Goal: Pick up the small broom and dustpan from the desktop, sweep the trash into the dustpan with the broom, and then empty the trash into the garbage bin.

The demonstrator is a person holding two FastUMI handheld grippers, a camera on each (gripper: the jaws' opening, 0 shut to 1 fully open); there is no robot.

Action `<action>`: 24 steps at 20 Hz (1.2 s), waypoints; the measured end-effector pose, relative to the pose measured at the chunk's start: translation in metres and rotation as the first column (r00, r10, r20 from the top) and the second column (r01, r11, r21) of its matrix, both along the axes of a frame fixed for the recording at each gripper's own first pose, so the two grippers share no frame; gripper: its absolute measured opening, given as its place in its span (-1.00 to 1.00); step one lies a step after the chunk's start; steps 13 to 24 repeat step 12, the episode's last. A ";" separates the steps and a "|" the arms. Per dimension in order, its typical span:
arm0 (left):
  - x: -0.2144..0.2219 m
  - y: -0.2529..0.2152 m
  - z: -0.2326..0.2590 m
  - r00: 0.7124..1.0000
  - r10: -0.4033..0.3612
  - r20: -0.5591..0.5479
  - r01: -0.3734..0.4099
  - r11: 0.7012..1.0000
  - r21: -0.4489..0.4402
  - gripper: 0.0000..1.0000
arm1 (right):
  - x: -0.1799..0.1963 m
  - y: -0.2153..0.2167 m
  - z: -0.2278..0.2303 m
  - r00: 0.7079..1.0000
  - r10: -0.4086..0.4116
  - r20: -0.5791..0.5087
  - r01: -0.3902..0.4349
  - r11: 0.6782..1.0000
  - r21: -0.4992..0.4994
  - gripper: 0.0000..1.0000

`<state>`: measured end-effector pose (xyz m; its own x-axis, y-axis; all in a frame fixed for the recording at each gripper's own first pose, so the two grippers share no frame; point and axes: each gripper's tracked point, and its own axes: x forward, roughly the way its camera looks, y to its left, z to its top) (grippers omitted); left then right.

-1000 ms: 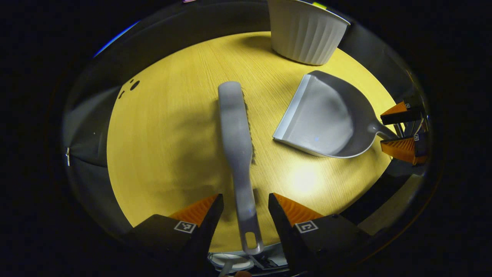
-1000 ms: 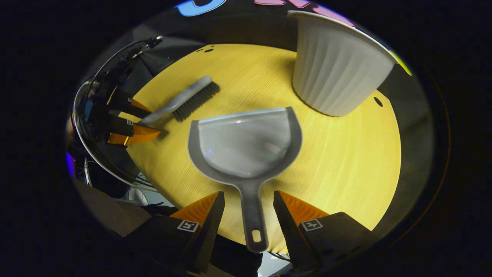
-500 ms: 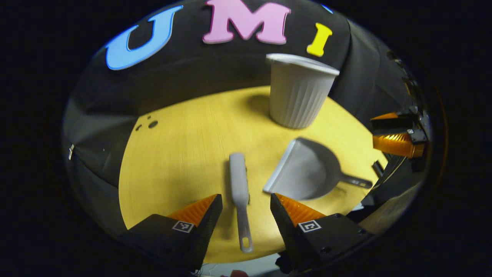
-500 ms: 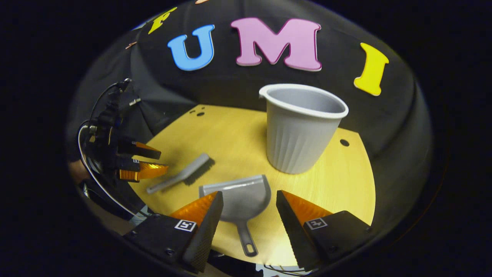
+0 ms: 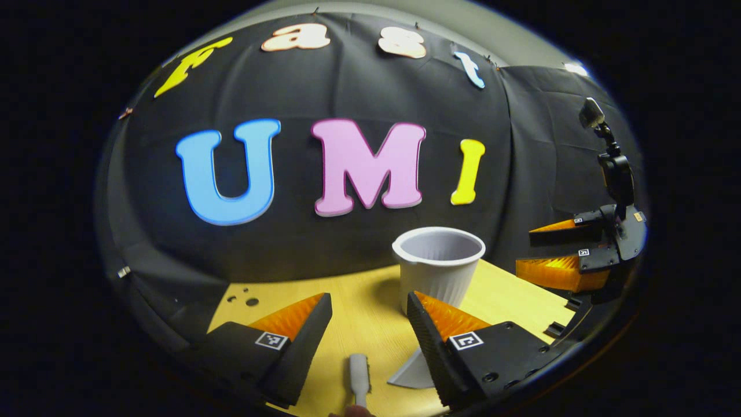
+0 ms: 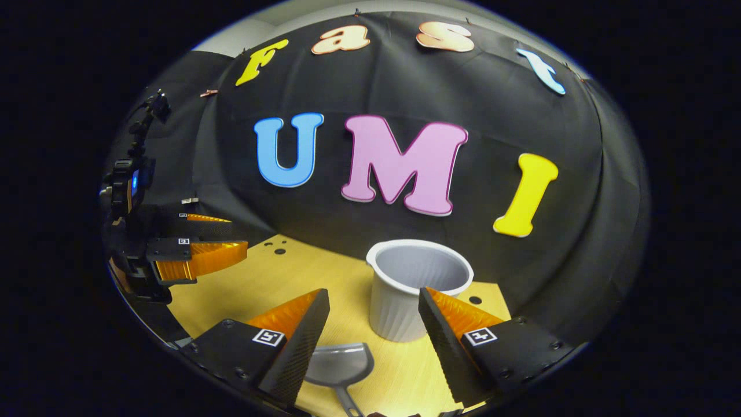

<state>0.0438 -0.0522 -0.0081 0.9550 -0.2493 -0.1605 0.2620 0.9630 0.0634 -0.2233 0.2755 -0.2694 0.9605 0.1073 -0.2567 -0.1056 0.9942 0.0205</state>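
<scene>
Both tools empty, fingers apart: left tool (image 5: pixel 368 313), right tool (image 6: pixel 373 310). Broom (image 5: pixel 359 376) and dustpan (image 6: pixel 338 366) lie untouched on bench (image 6: pixel 301 278), near bin (image 6: pixel 414 286). No trash seen. Pickup, sweep, emptying all left.

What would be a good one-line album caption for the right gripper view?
Open right gripper raised above the dustpan and garbage bin on the yellow desktop.

Black cloth wall (image 5: pixel 324 249) hangs behind the yellow wood-grain desktop (image 5: pixel 370 324), creased at the right corner. Small round holes (image 5: pixel 250 301) in the desktop near its far-left edge; one more hole (image 6: pixel 474 300) at the far-right side in the right gripper view.
</scene>
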 end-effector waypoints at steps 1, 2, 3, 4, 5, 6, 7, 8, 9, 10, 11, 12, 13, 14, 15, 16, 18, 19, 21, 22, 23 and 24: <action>-0.001 -0.003 0.011 0.999 0.002 0.039 -0.002 1.000 -0.001 0.72 | -0.002 0.000 0.006 1.000 -0.014 0.023 0.014 1.000 -0.014 0.94; -0.003 -0.002 0.009 0.998 0.006 0.063 -0.005 1.000 -0.007 0.72 | 0.000 0.002 0.011 0.998 -0.026 0.048 0.027 0.999 -0.021 0.96; -0.007 -0.005 0.009 0.998 0.005 0.068 -0.004 1.000 -0.013 0.76 | -0.001 0.004 0.015 0.997 -0.037 0.062 0.038 0.999 -0.020 0.95; -0.011 -0.007 0.009 0.998 0.005 0.061 -0.004 1.000 -0.021 0.77 | -0.002 0.007 0.017 0.997 -0.045 0.066 0.046 0.999 -0.007 0.96; -0.012 -0.010 0.008 0.999 0.004 0.048 -0.002 1.000 -0.031 0.77 | -0.004 0.011 0.018 0.996 -0.052 0.070 0.051 0.999 0.014 0.96; -0.012 -0.013 0.007 0.999 0.004 0.034 -0.002 0.999 -0.043 0.77 | -0.004 0.013 0.017 0.996 -0.055 0.068 0.053 0.998 0.031 1.00; -0.013 -0.014 0.007 1.000 0.002 0.020 -0.001 0.999 -0.053 0.79 | -0.004 0.013 0.016 0.996 -0.059 0.066 0.057 0.998 0.038 0.95; -0.012 -0.013 0.006 1.000 -0.001 0.009 0.002 0.998 -0.056 0.79 | -0.004 0.013 0.014 0.996 -0.061 0.059 0.059 0.998 0.038 0.96; -0.012 -0.012 0.006 1.000 0.002 0.000 -0.002 0.999 -0.053 0.80 | -0.004 0.013 0.011 0.997 -0.063 0.047 0.061 0.997 0.040 0.96; -0.012 -0.010 0.006 1.000 0.005 -0.007 -0.006 0.999 -0.048 0.82 | -0.007 0.014 0.009 0.997 -0.066 0.036 0.065 0.997 0.050 0.96; -0.013 -0.008 0.008 1.000 0.007 -0.011 -0.007 0.999 -0.045 0.84 | -0.008 0.015 0.008 0.997 -0.072 0.027 0.070 0.996 0.062 0.96; -0.013 -0.006 0.008 1.000 0.009 -0.011 -0.010 0.999 -0.042 0.83 | -0.008 0.017 0.006 0.997 -0.078 0.023 0.076 0.994 0.077 0.96; -0.013 -0.006 0.008 1.000 0.009 -0.011 -0.010 0.999 -0.042 0.83 | -0.008 0.017 0.006 0.997 -0.078 0.023 0.076 0.994 0.077 0.96; -0.013 -0.006 0.008 1.000 0.009 -0.011 -0.010 0.999 -0.042 0.83 | -0.008 0.017 0.006 0.997 -0.078 0.023 0.076 0.994 0.077 0.96; -0.013 -0.006 0.008 1.000 0.009 -0.011 -0.010 0.999 -0.042 0.83 | -0.008 0.017 0.006 0.997 -0.078 0.023 0.076 0.994 0.077 0.96; -0.013 -0.006 0.008 1.000 0.009 -0.011 -0.010 0.999 -0.042 0.83 | -0.008 0.017 0.006 0.997 -0.078 0.023 0.076 0.994 0.077 0.96; -0.013 -0.006 0.008 1.000 0.009 -0.011 -0.010 0.999 -0.042 0.83 | -0.008 0.017 0.006 0.997 -0.078 0.023 0.076 0.994 0.077 0.96; -0.013 -0.006 0.008 1.000 0.009 -0.011 -0.010 0.999 -0.042 0.83 | -0.008 0.017 0.006 0.997 -0.078 0.023 0.076 0.994 0.077 0.96; -0.013 -0.006 0.008 1.000 0.009 -0.011 -0.010 0.999 -0.042 0.83 | -0.008 0.017 0.006 0.997 -0.078 0.023 0.076 0.994 0.077 0.96; -0.013 -0.006 0.008 1.000 0.009 -0.011 -0.010 0.999 -0.042 0.83 | -0.008 0.017 0.006 0.997 -0.078 0.023 0.076 0.994 0.077 0.96; -0.013 -0.006 0.008 1.000 0.009 -0.011 -0.010 0.999 -0.042 0.83 | -0.008 0.017 0.006 0.997 -0.078 0.023 0.076 0.994 0.077 0.96; -0.013 -0.006 0.008 1.000 0.009 -0.011 -0.010 0.999 -0.042 0.83 | -0.008 0.017 0.006 0.997 -0.078 0.023 0.076 0.994 0.077 0.96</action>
